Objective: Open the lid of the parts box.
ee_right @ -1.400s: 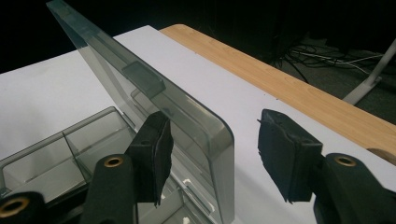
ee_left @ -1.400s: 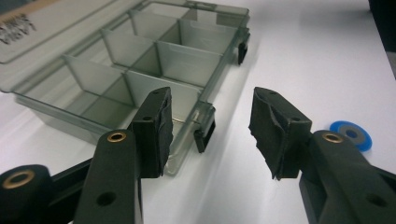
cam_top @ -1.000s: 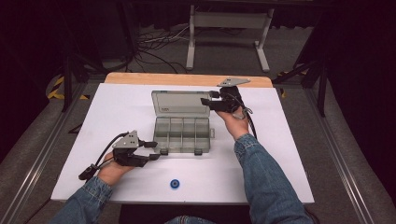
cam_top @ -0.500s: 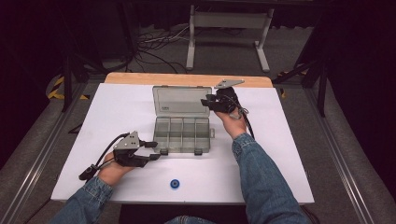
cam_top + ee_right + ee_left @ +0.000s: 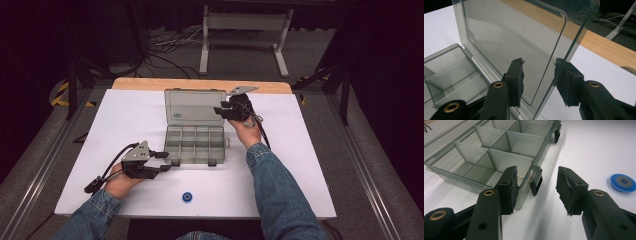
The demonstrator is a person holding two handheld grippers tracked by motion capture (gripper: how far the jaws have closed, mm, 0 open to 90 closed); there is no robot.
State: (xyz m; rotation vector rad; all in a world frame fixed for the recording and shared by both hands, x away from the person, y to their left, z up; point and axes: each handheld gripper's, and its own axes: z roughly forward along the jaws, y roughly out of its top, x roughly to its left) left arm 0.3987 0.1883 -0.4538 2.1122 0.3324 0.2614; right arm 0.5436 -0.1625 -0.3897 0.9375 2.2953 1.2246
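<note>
A clear grey organizer box [image 5: 195,145] with several bare compartments stands mid-table, and its lid [image 5: 194,106] is raised at the back. My left gripper [image 5: 166,161] is open at the box's front left corner. In the left gripper view [image 5: 537,173] one jaw overlaps the box wall [image 5: 499,157], and a black latch [image 5: 535,185] sits between the jaws. My right gripper [image 5: 220,111] is open at the lid's right edge. In the right gripper view [image 5: 539,63] the tilted clear lid [image 5: 519,37] passes between its spread jaws.
A small blue disc [image 5: 188,197] lies on the white table near the front edge, also seen as the blue disc [image 5: 623,182] to the right of the left jaws. A wooden strip [image 5: 200,84] borders the table's far side. Cables and a stand are on the floor beyond.
My right gripper has shifted slightly left, onto the lid's right edge. The left gripper has stayed at the box's front corner.
</note>
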